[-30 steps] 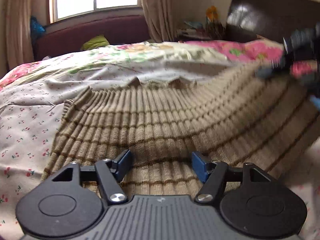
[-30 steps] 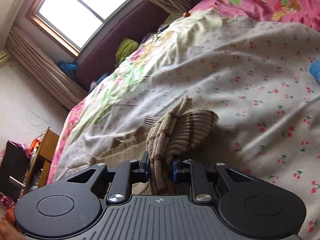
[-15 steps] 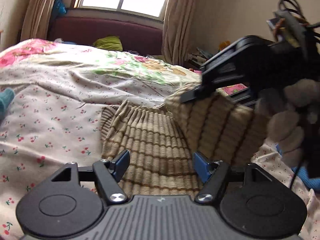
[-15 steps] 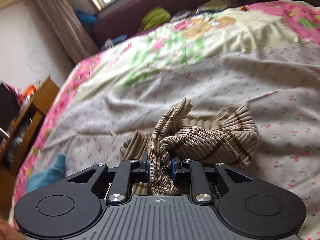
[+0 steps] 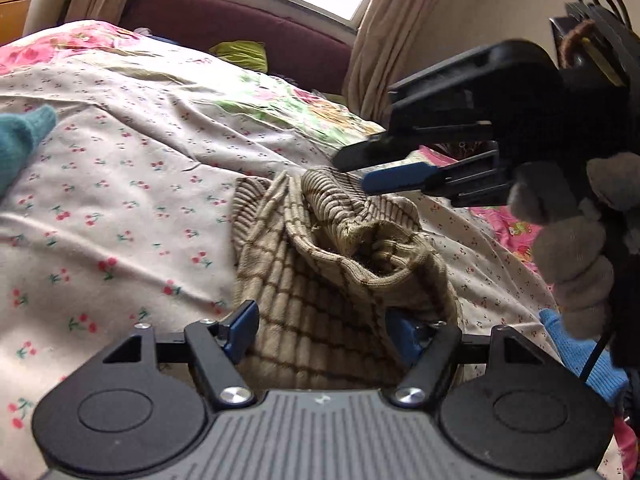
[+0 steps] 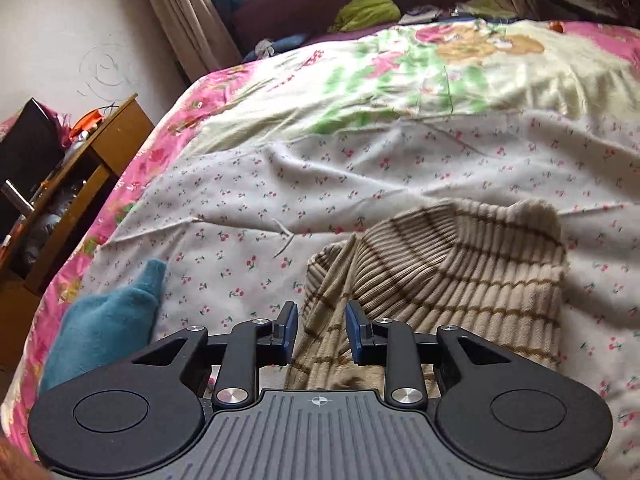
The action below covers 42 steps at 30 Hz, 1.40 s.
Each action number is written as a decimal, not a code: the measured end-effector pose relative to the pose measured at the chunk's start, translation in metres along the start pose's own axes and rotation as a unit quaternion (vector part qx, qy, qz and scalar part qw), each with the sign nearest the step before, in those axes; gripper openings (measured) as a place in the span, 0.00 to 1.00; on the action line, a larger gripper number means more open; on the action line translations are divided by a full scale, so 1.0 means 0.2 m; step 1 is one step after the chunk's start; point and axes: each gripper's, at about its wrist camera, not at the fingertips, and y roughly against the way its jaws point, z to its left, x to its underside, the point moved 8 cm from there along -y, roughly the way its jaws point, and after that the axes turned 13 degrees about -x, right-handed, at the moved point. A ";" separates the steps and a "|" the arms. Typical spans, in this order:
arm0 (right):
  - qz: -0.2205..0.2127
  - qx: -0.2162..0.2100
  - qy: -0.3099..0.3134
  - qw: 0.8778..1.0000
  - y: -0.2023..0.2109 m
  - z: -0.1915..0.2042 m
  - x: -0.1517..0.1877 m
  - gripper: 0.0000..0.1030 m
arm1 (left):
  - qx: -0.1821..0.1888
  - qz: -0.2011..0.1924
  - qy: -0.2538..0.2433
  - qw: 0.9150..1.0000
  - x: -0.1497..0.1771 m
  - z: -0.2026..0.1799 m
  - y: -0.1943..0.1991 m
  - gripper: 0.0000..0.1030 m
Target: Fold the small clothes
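Cherry-print bedsheet point(image 5: 120, 208) covered most of the left wrist view, with a window and curtains behind. The left gripper point(image 5: 320, 332) sat wide apart, its blue pads straddling the near edge of the striped knit garment point(image 5: 320, 280) without pinching it. That garment lay bunched in the middle of the bed, one flap rolled over so a hollow showed on top. The right gripper point(image 5: 380, 168) hung just above the far end of the bundle, in a gloved hand point(image 5: 568, 248), fingers parted and nothing between them. Over in the right wrist view, the right gripper point(image 6: 321, 330) was partly spread above the garment point(image 6: 460, 272), which looked doubled over but lumpy, its left edge rumpled. A teal sock point(image 6: 104, 320) lay off to the left, apart from it. My guess is the fold had just been dropped, so doing this well probably means flattening that rolled flap and squaring the edges before grabbing again, otherwise the next fold would likely trap the bulge.
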 end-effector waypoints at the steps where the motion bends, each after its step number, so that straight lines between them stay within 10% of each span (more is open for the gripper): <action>1: -0.005 0.009 0.005 1.000 0.02 -0.01 -0.01 0.28 | -0.004 -0.003 0.003 1.000 0.00 0.01 0.02 0.79; 11: 0.055 0.039 0.059 0.996 -0.05 -0.07 -0.03 0.47 | 0.034 -0.114 0.004 0.993 -0.14 -0.09 0.26 0.90; 15: 0.089 0.057 0.092 0.990 -0.18 -0.04 -0.05 0.53 | 0.040 -0.077 -0.043 0.995 -0.08 -0.21 0.10 0.92; 20: 0.130 0.087 0.095 0.983 -0.36 -0.08 -0.02 0.54 | 0.032 -0.037 -0.072 0.996 0.02 -0.24 -0.02 0.65; 27: 0.156 0.140 0.151 0.966 -0.48 -0.07 0.04 0.59 | 0.029 -0.003 -0.074 0.997 0.08 -0.21 -0.08 0.51; 30: 0.158 0.165 0.180 0.957 -0.50 -0.07 0.06 0.54 | 0.026 -0.008 -0.078 0.997 0.09 -0.22 -0.05 0.47; 34: 0.151 0.175 0.184 0.955 -0.44 -0.08 0.06 0.22 | 0.032 -0.013 -0.076 0.997 0.08 -0.22 -0.01 0.37; 42: 0.096 0.138 0.134 0.977 -0.24 0.02 -0.08 0.14 | 0.060 -0.044 -0.043 0.996 -0.01 -0.15 0.10 0.26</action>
